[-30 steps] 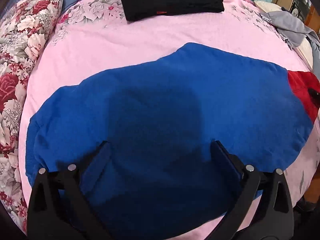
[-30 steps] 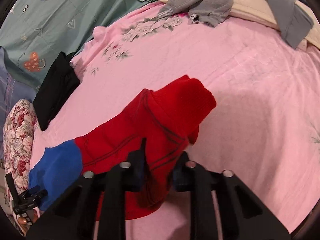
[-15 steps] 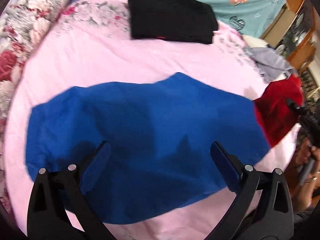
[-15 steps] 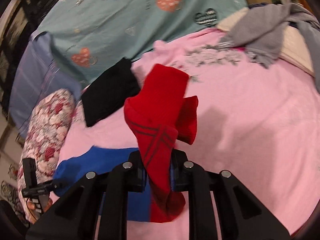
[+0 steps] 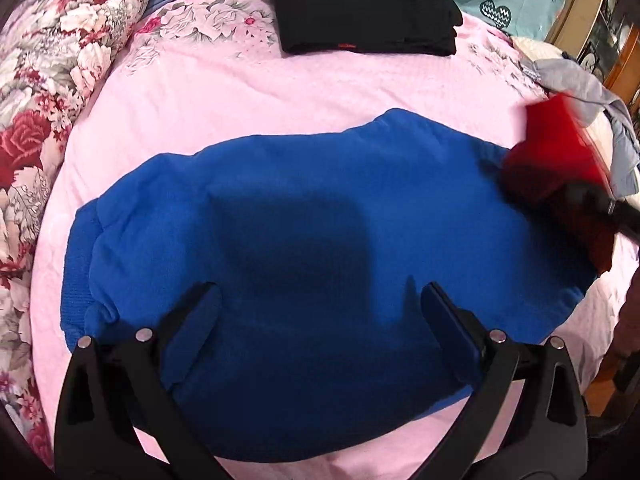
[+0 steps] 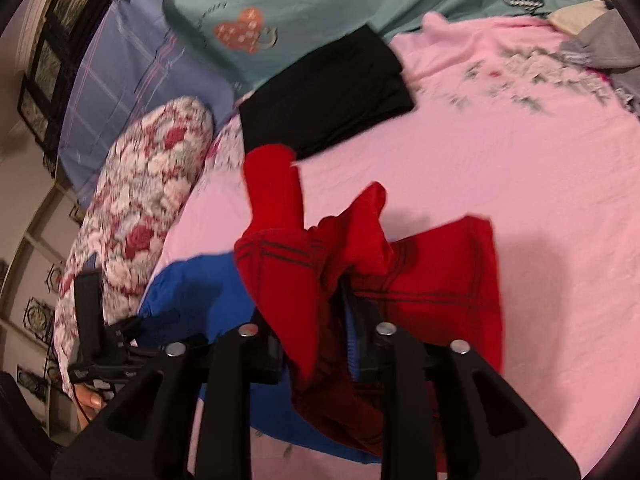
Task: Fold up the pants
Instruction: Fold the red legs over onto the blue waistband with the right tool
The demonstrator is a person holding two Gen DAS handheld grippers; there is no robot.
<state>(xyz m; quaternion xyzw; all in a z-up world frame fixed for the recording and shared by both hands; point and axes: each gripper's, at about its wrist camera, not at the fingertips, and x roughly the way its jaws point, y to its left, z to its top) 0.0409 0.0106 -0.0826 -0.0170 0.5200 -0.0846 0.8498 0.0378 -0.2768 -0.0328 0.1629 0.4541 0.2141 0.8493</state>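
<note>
The pants are blue with red lower legs. The blue part [image 5: 328, 208] lies spread flat on the pink bed sheet [image 5: 320, 84]. My left gripper [image 5: 320, 300] is open and empty, hovering just above the blue fabric near the front edge. My right gripper [image 6: 320, 300] is shut on the red leg end [image 6: 288, 256], holding it lifted above the bed and over the blue part [image 6: 192, 292]. The red end [image 5: 556, 160] and the right gripper appear blurred at the right of the left wrist view.
A folded black garment [image 5: 364, 8] lies at the back of the bed. A floral pillow [image 5: 48, 92] lies along the left side. Grey clothes [image 5: 576, 88] are piled at the right. A teal blanket with hearts [image 6: 320, 4] covers the head end.
My right gripper has carried the red leg end up and leftward over the blue part. My left gripper has stayed open above the blue fabric, shifting slightly.
</note>
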